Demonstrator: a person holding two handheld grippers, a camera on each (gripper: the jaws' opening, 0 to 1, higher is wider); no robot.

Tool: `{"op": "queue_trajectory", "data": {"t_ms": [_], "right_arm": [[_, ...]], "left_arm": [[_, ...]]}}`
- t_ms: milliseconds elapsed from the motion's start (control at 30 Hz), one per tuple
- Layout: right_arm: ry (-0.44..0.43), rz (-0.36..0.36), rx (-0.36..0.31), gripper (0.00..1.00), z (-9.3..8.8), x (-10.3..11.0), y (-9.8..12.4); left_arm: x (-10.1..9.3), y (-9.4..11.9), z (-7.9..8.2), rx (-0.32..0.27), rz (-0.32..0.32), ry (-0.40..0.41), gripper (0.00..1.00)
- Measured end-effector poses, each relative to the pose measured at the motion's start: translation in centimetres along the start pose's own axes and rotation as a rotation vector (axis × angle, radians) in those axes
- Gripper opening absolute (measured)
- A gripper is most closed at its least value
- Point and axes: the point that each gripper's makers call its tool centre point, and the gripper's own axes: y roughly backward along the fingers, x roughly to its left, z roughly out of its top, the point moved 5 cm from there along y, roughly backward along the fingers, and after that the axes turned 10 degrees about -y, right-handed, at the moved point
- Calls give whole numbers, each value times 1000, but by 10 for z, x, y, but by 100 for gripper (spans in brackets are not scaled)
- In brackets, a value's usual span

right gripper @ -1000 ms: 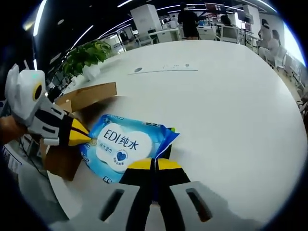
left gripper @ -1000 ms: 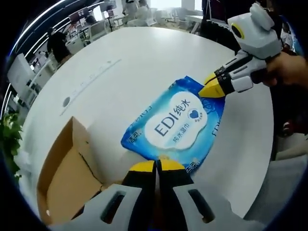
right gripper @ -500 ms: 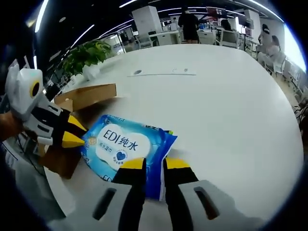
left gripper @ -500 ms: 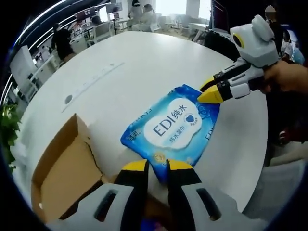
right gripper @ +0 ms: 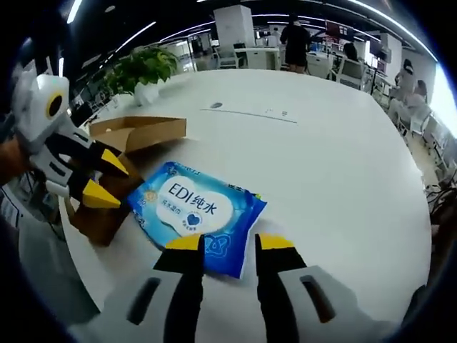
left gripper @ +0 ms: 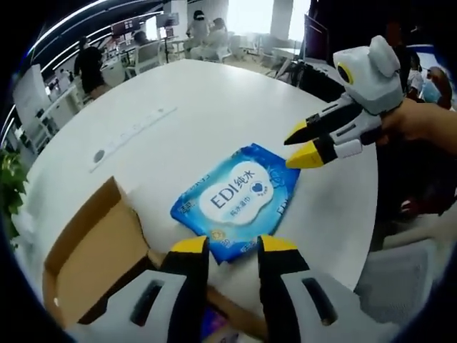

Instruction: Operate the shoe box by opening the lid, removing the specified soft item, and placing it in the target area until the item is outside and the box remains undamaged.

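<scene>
One wipes pack (left gripper: pixel 236 201), one box (left gripper: pixel 93 259), two grippers (left gripper: pixel 234 244)

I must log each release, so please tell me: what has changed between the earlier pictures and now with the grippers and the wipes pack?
Both grippers let go of the blue wipes pack. A second ago the left gripper and the right gripper were each shut on one end of it; now both are open and drawn back clear. The pack lies flat on the white table, beside the open cardboard box, much as before.

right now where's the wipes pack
The wipes pack lies flat on the white table, beside the open cardboard box, between both open claws.
</scene>
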Motion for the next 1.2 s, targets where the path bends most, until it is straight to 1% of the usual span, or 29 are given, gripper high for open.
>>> {"op": "queue_trajectory", "data": {"t_ms": [100,167,267,333,533,733,867,967,1000,1200], "right_arm": [[15,6,-9,29,4,5,7],[31,13,-21,30,7,11,13],[46,17,-35,32,12,17,20],[56,27,-42,34,14,24,25],[94,54,-62,37,22,43,34],[136,78,-69,39,28,61,40],[163,96,-74,40,32,72,42],[196,113,-78,40,35,82,41],[200,117,-75,40,35,84,41],[262,160,-70,39,38,106,34]], "left_arm": [[-2,6,-2,-14,-9,7,29],[-5,12,-3,-24,-14,-1,33],[-6,20,-2,-46,-10,-8,35],[-5,26,-2,-66,-7,-12,36],[0,43,-10,-88,5,1,40],[7,59,-23,-96,20,1,43],[14,70,-35,-102,32,10,43],[20,78,-44,-104,42,15,45],[23,81,-48,-108,44,28,46],[35,95,-67,-112,68,38,45]]}}
